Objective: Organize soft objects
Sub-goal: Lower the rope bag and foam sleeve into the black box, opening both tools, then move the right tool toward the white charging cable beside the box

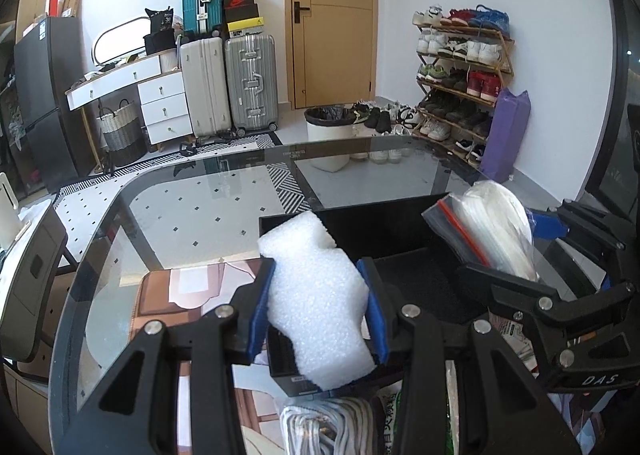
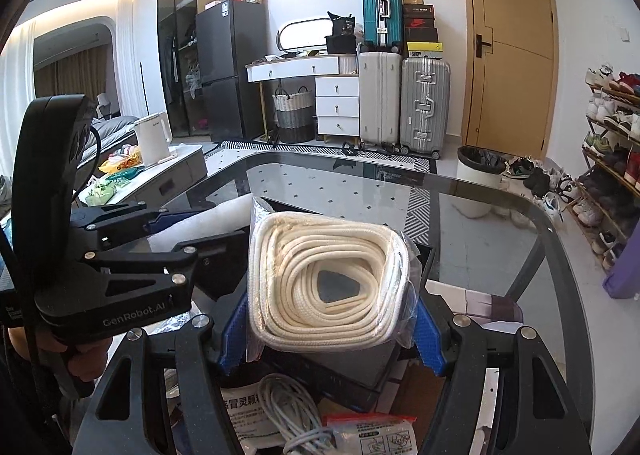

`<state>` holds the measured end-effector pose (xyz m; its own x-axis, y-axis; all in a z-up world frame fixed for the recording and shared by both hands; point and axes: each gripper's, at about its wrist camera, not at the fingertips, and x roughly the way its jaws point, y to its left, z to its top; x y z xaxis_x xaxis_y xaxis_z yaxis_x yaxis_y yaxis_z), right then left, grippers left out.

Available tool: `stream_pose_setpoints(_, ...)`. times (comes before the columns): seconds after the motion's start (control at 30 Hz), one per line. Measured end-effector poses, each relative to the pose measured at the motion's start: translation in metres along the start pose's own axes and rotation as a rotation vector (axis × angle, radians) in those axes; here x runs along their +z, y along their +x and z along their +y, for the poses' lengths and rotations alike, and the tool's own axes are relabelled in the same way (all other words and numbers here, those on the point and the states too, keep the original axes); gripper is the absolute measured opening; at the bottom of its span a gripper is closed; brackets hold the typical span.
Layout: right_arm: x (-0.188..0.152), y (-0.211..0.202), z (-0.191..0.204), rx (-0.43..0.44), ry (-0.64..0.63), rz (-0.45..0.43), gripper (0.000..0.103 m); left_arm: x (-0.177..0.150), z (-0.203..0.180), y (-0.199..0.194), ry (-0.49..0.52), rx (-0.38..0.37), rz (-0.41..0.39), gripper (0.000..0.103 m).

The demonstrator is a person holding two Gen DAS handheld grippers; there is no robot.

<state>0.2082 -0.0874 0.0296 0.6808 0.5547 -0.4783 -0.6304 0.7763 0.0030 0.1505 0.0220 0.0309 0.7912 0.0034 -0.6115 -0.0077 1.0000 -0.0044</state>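
Note:
A white foam piece [image 1: 316, 295] sits squeezed between the blue pads of my left gripper [image 1: 317, 267], which is shut on it above the near left corner of an open black box [image 1: 384, 231]. My right gripper [image 2: 330, 307] is shut on a clear zip bag of coiled white rope [image 2: 320, 255], held upright over the same black box [image 2: 352, 379]. In the left wrist view the right gripper [image 1: 516, 251] and its rope bag [image 1: 496, 231] are at the box's right side. In the right wrist view the left gripper [image 2: 160, 231] and foam [image 2: 224, 215] are to the left.
The box stands on a glass table [image 1: 180, 215] with a rounded dark rim. Near me lie a grey cable bundle [image 2: 288, 407], a printed packet [image 2: 248, 415] and a small zip bag [image 2: 372, 435]. A chair [image 1: 28, 287] stands at the left and a white bin [image 1: 328, 135] beyond the table.

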Motion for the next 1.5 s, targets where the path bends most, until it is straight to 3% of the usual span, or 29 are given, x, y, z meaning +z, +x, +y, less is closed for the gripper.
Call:
stream_pose_setpoints(0.23, -0.002, 0.008, 0.002, 0.002, -0.005, 0.023, 0.069, -0.006, -0.006, 0.011, 0.029, -0.006, 0.070, 0.040)
stream_pose_setpoints(0.33, -0.003, 0.011, 0.003, 0.003, -0.009, 0.031, 0.069, -0.008, -0.012, 0.009, 0.067, 0.015, 0.073, 0.040)
stream_pose_setpoints(0.7, -0.003, 0.011, 0.002, 0.004, -0.020, 0.048, 0.072, -0.013, -0.009, 0.000, 0.048, 0.000, 0.093, 0.043)
stream_pose_setpoints(0.77, -0.003, 0.010, 0.003, 0.002, -0.022, 0.045, 0.077, -0.012, -0.008, -0.001, 0.040, -0.019, 0.093, 0.047)
stream_pose_setpoints(0.87, -0.001, 0.001, 0.002, 0.018, -0.022, 0.006, 0.092, -0.011, -0.007, -0.011, 0.029, -0.046, 0.062, 0.062)
stream_pose_setpoints(0.97, 0.000, -0.012, 0.002, 0.004, -0.030, -0.034, 0.098, -0.011, -0.008, -0.024, 0.035, -0.044, 0.030, 0.066)
stream_pose_setpoints(1.0, 0.000, -0.016, 0.001, -0.002, -0.028, -0.038, 0.100, -0.012, -0.008, -0.029, 0.034, -0.035, 0.023, 0.073)
stream_pose_setpoints(1.03, -0.001, -0.021, 0.000, -0.007, -0.022, -0.041, 0.101, -0.012, -0.006, -0.032, 0.029, -0.027, 0.017, 0.087)
stream_pose_setpoints(1.1, -0.005, -0.030, -0.002, -0.009, -0.009, -0.041, 0.102, -0.015, -0.003, -0.042, 0.015, -0.012, -0.008, 0.100)
stream_pose_setpoints(1.3, -0.028, -0.055, -0.003, 0.006, 0.028, -0.006, 0.102, -0.033, 0.005, -0.063, -0.015, 0.013, -0.041, 0.103)
stream_pose_setpoints(1.5, -0.052, -0.074, 0.005, 0.017, 0.016, 0.051, 0.102, -0.054, 0.013, -0.074, -0.039, 0.034, -0.023, 0.103)
